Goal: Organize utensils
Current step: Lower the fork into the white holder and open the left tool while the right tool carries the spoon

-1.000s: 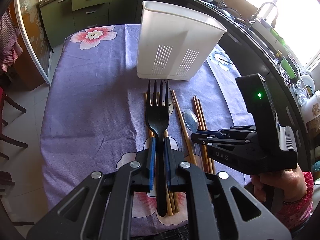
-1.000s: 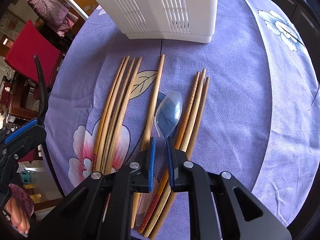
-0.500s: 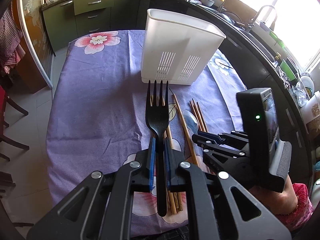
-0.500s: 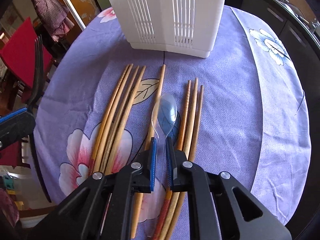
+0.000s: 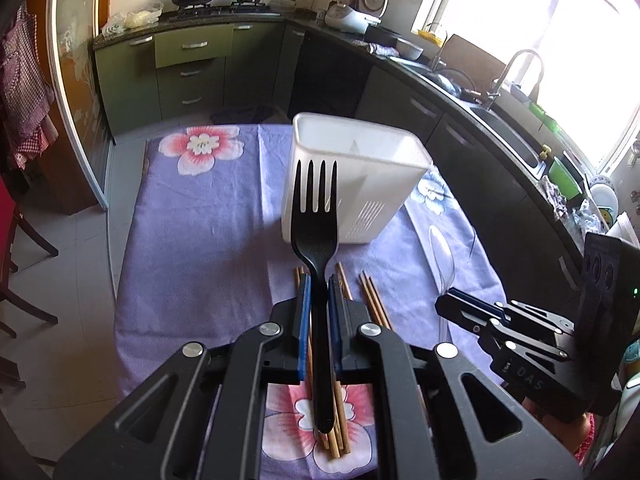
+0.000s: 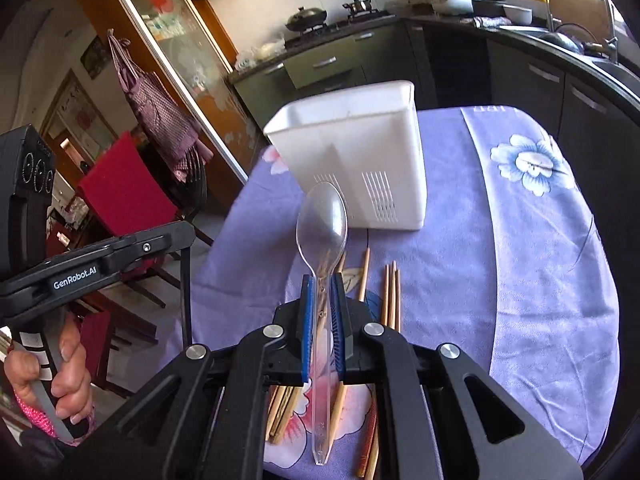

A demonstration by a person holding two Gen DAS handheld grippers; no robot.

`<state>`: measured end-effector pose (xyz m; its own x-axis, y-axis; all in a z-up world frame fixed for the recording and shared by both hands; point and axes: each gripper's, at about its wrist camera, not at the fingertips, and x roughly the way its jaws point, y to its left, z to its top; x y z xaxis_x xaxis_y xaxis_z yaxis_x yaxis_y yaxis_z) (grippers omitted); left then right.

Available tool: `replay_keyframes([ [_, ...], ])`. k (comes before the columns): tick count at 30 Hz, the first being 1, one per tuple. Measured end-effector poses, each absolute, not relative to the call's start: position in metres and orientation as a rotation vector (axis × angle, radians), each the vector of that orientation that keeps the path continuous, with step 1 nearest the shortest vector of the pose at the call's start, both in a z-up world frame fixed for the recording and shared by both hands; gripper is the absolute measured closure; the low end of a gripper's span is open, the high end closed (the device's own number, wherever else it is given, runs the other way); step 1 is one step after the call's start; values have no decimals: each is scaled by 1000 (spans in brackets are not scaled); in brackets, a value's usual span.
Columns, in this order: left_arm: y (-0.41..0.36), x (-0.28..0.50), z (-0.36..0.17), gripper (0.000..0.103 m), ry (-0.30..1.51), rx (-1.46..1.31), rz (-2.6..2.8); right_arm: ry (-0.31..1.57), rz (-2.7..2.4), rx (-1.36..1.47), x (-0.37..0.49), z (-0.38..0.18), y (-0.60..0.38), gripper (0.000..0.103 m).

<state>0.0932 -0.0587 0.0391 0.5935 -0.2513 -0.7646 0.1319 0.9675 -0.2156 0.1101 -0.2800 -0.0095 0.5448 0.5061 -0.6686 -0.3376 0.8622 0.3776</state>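
Note:
My left gripper [image 5: 318, 288] is shut on a black plastic fork [image 5: 315, 216], held upright above the table with tines up. My right gripper [image 6: 322, 292] is shut on a clear plastic spoon [image 6: 322, 220], also lifted with the bowl up; it shows at the right of the left wrist view [image 5: 442, 256]. A white slotted utensil holder [image 5: 352, 184] stands on the purple flowered tablecloth [image 5: 192, 240] beyond both grippers, open at the top; it also shows in the right wrist view [image 6: 360, 152]. Several wooden chopsticks [image 6: 390, 292] lie on the cloth under the grippers.
Green kitchen cabinets [image 5: 188, 68] and a dark counter with a sink [image 5: 500, 120] run behind and to the right of the table. A red chair [image 6: 124, 196] stands at the table's left. The other gripper's body [image 6: 80, 264] is at the left of the right wrist view.
Both grippers have risen and tilted back from the table. The spoon has come up off the cloth in the right gripper. The fork stays held in the left.

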Motion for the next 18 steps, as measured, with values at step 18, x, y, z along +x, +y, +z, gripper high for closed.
replay_keyframes([
  [18,-92,221,101,94,384,-113,-160,606,469,251,150,66,-299,94],
])
